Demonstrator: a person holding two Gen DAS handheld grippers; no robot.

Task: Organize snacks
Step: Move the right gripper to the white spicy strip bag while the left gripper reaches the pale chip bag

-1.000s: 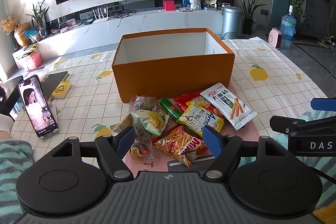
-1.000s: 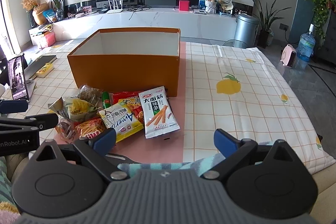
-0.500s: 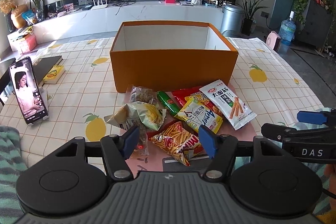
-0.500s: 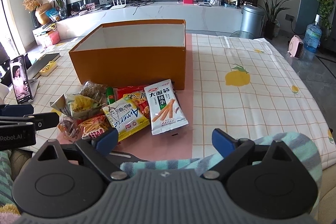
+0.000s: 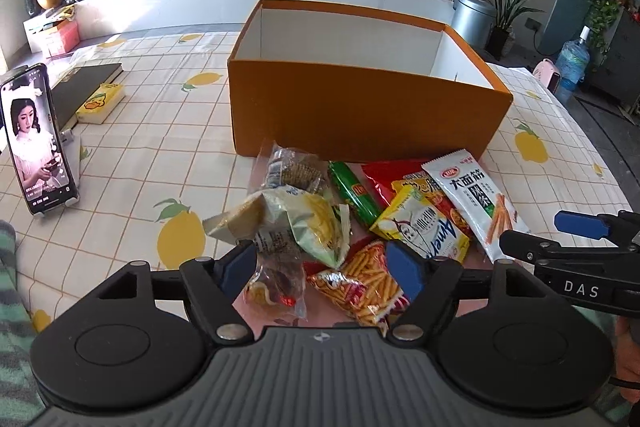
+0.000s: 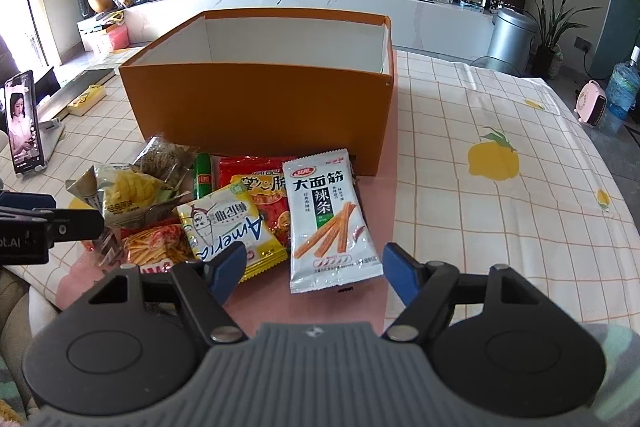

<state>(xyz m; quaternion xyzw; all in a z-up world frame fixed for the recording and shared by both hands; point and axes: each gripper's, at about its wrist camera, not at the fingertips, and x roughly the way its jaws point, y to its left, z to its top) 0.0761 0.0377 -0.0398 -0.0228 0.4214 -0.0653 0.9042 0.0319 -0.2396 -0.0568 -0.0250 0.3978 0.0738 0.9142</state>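
Left gripper [image 5: 322, 263] opening over the chip bags [image 5: 356, 287], gripping nothing, right gripper [image 6: 316, 269] closing around the white packet [image 6: 328, 223], pads clear, orange box [image 6: 260, 107] behind.

Glossy plastic snack packets [image 6: 332, 215] are glinting beside the matt orange cardboard box [image 6: 260, 107], all resting on a smooth checked cloth covering the tabletop [image 6: 500, 219].

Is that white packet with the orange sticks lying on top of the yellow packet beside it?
Cannot tell. In the right wrist view the white packet and yellow packet nearly meet, but neither view plainly shows contact.
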